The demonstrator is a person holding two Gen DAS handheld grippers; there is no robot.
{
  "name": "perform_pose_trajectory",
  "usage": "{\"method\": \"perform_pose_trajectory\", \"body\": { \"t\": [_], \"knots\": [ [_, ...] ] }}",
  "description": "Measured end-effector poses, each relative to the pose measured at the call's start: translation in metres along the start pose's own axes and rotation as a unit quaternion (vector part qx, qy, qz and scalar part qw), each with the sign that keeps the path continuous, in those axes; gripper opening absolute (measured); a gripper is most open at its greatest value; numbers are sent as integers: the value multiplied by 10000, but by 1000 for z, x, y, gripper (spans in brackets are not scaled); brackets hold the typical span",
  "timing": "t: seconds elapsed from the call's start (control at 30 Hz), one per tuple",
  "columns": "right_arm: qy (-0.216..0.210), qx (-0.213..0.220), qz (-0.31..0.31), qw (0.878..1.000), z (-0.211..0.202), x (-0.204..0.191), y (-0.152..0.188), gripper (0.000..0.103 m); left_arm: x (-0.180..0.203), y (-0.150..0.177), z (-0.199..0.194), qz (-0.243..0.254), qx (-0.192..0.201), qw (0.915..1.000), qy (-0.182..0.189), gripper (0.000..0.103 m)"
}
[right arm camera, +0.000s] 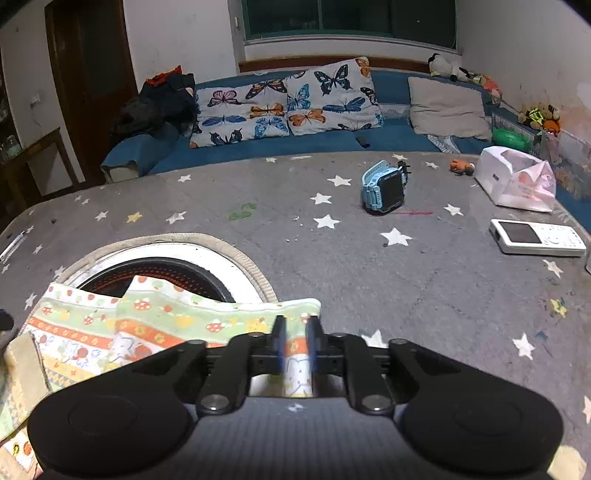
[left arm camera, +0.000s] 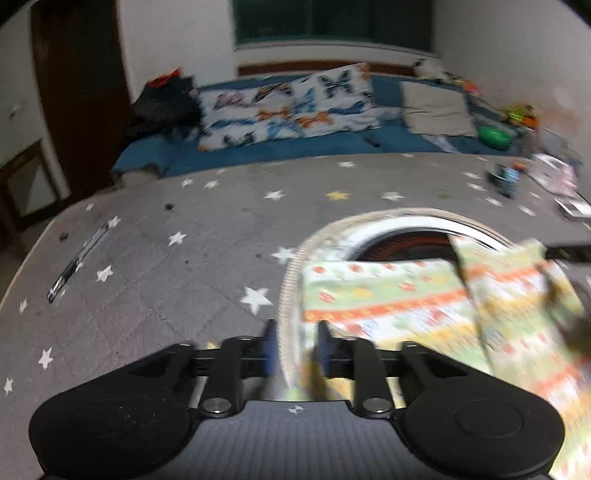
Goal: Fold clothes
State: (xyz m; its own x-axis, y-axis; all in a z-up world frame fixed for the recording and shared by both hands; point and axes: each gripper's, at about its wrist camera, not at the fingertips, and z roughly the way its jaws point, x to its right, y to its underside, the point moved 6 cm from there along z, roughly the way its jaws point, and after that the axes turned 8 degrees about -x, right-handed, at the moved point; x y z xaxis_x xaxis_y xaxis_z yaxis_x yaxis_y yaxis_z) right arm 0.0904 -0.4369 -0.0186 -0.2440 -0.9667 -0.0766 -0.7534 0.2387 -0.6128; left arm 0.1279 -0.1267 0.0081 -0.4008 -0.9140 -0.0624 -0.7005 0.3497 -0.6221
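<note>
Right wrist view: our right gripper [right arm camera: 295,343] pinches the patterned cloth [right arm camera: 155,325] between narrowly set jaws. Our left gripper [left arm camera: 294,345] likewise grips it, the cloth draped over the round opening [right arm camera: 236,273] in the star-printed surface [right arm camera: 406,280].

Your left wrist view is smeared by motion blur, worst on the green-and-orange patterned cloth [left arm camera: 424,295]. Your right wrist view is sharp, down to the blue smartwatch [right arm camera: 384,186]. Both are dim, with a dark window [right arm camera: 351,16] and soft indoor light. Fisheye bending curves the grey star-printed table [right arm camera: 406,266], and the corners go black.
</note>
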Motion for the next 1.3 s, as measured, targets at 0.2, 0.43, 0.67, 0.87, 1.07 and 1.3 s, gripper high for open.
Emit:
{"method": "perform_pose_trajectory", "body": {
  "t": [0.2,0.43,0.67,0.87,1.07,1.3],
  "knots": [
    [-64,83,-67,9999,-28,-7,19,49,56,31,-18,858,35,9953,440,43],
    [-117,341,-145,9992,-83,-3,71,49,82,43,0,1176,-13,9930,77,13],
    [428,366,-349,9978,-112,23,121,53,51,41,-23,602,315,9974,-226,1],
    [1155,428,-300,9919,-125,52,147,55,-22,53,-55,-466,531,9934,-902,1],
    [1575,416,-60,9866,-138,73,163,55,-92,93,-63,-1248,129,9826,-1372,1],
    [1469,505,-171,9877,-127,69,133,57,-129,126,-69,-1837,-163,9718,-1469,3]
  ]
}}
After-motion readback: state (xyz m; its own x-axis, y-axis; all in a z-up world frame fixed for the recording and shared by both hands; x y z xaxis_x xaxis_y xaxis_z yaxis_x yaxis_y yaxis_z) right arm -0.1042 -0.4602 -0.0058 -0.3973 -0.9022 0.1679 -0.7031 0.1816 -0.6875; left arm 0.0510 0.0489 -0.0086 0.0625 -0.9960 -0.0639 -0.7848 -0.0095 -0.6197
